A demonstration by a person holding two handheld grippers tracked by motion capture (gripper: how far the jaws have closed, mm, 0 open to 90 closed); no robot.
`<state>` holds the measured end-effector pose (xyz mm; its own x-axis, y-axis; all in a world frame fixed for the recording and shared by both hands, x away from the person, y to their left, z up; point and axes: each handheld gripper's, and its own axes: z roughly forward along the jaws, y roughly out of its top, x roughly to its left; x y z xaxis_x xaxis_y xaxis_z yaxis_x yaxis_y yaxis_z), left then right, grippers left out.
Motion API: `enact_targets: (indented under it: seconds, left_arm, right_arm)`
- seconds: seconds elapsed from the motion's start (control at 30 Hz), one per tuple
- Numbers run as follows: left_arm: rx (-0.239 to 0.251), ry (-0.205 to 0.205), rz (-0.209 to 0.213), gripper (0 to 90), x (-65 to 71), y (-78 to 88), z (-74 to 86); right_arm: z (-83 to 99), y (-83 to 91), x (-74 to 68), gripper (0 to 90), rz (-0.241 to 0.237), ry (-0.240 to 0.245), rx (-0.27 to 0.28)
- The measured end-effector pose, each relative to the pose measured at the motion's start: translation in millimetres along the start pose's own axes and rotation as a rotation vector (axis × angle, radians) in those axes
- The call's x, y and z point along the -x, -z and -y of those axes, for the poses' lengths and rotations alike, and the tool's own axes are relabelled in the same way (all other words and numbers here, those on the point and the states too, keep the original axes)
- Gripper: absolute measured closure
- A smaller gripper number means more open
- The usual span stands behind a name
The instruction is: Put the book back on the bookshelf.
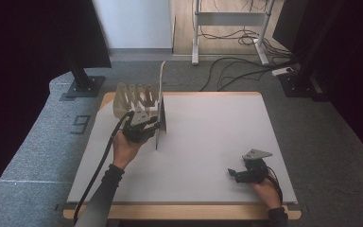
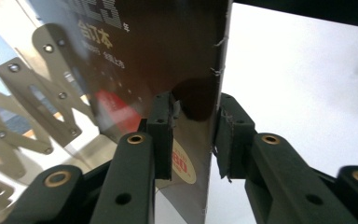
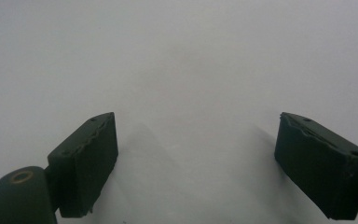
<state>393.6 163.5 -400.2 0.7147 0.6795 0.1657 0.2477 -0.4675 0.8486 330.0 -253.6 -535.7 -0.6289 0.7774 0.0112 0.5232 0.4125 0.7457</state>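
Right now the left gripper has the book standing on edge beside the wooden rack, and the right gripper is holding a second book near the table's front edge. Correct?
Not quite. The right gripper holds nothing: the right gripper view shows its jaws open over the bare table. The left gripper, book and wooden rack are as stated.

We see the high view dim and slightly soft, its left and right edges sunk in darkness while the white bench catches even light from above. In the left gripper view the glossy magazine reflects the tool's fingers. The right gripper view is grainy, with faint shadows beside its pads.
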Motion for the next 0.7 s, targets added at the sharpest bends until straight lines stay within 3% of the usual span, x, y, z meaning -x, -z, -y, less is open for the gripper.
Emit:
enact_targets:
  seconds: [0.1, 0.2, 0.3, 0.53, 0.7]
  left_arm:
    - [-0.006, -0.021, -0.006, 67.7, 4.9, -2.3, -1.0]
    - [-0.024, -0.035, -0.011, 60.2, 7.9, -2.1, -0.7]
    - [-0.027, -0.019, -0.003, 51.0, 9.1, 1.0, -1.2]
    - [-0.03, 0.038, 0.109, 29.2, 11.7, 12.3, -3.1]
    - [-0.033, 0.08, 0.179, 21.7, 15.1, 21.2, 3.1]
  right_arm:
    - [0.0, 0.1, -0.2, 12.6, 0.0, -0.001, -0.001]
    - [0.0, 0.1, -0.2, 12.7, 0.0, -0.001, -0.001]
    - [-0.1, 0.1, -0.3, 12.6, 0.0, -0.002, -0.002]
    - [-0.5, 0.1, -0.3, 12.7, 0.001, -0.002, -0.002]
    - [-0.6, 0.0, -0.2, 12.7, 0.001, 0.0, -0.001]
